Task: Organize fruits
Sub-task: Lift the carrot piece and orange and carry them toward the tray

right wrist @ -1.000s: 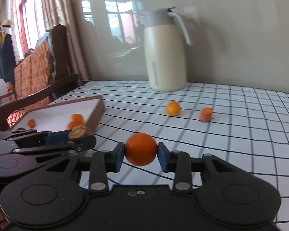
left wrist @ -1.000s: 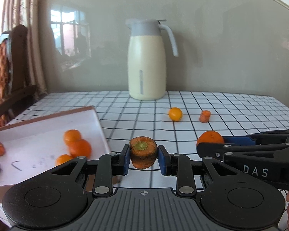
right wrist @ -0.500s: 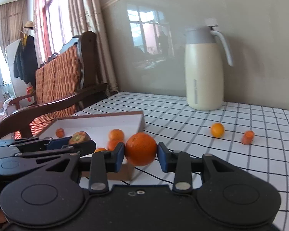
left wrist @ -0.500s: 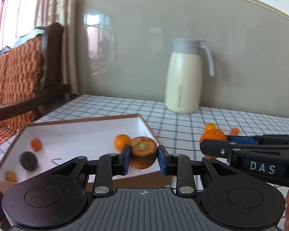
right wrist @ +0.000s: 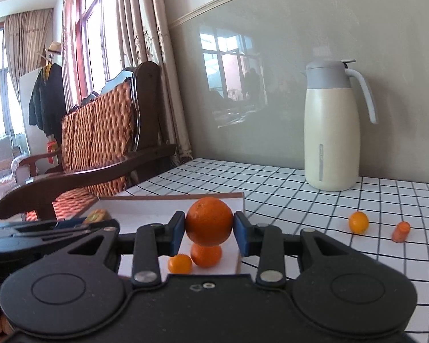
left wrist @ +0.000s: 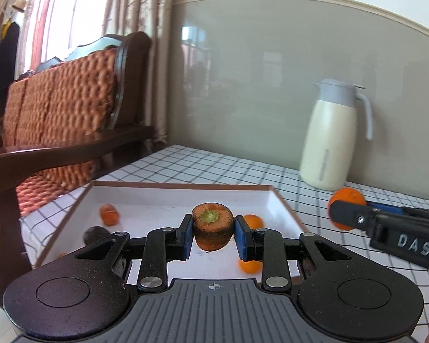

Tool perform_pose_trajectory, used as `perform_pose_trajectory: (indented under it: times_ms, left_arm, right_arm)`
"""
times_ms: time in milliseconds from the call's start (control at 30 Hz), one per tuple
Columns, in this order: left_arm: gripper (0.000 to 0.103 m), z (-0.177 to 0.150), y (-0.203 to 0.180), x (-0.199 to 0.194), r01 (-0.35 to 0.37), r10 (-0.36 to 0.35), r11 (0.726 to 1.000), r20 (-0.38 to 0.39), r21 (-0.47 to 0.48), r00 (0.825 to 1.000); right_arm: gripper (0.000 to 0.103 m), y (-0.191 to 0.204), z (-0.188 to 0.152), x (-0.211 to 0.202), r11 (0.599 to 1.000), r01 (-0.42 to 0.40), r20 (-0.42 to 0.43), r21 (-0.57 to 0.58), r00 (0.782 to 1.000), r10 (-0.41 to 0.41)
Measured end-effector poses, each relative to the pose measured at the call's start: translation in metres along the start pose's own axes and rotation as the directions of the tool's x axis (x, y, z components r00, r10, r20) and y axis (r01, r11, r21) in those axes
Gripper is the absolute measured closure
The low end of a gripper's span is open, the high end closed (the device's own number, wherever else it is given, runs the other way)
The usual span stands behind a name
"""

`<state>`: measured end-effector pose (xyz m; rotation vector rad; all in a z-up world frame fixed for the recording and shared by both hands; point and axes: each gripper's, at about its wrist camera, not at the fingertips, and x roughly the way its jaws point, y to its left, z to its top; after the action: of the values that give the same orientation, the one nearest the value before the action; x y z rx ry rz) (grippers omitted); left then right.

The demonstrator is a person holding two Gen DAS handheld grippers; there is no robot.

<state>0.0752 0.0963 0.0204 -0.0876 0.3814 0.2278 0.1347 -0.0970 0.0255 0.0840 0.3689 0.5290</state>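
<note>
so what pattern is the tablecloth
White with a black grid, on the tablecloth; clearest in the right wrist view.

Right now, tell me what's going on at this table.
A person is sorting fruit into a shallow white tray using two handheld tongs. The left tongs are shut on a carrot stub, held above the tray. The right tongs are shut on an orange, held over the tray's near corner. Several small oranges and a dark fruit already lie in the tray. One small orange and a carrot piece remain on the checked tablecloth, near a cream jug.
</note>
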Motion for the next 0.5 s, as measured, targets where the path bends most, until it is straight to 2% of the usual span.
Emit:
perform_pose_trajectory:
  times_ms: [500]
  left_arm:
    - [0.072,0.003,0.051,0.017,-0.121,0.121,0.991,-0.003,-0.062,0.993]
  right_arm:
    - [0.074,0.027,-0.003,0.037,1.000,-0.009,0.000,-0.002,1.000,0.009]
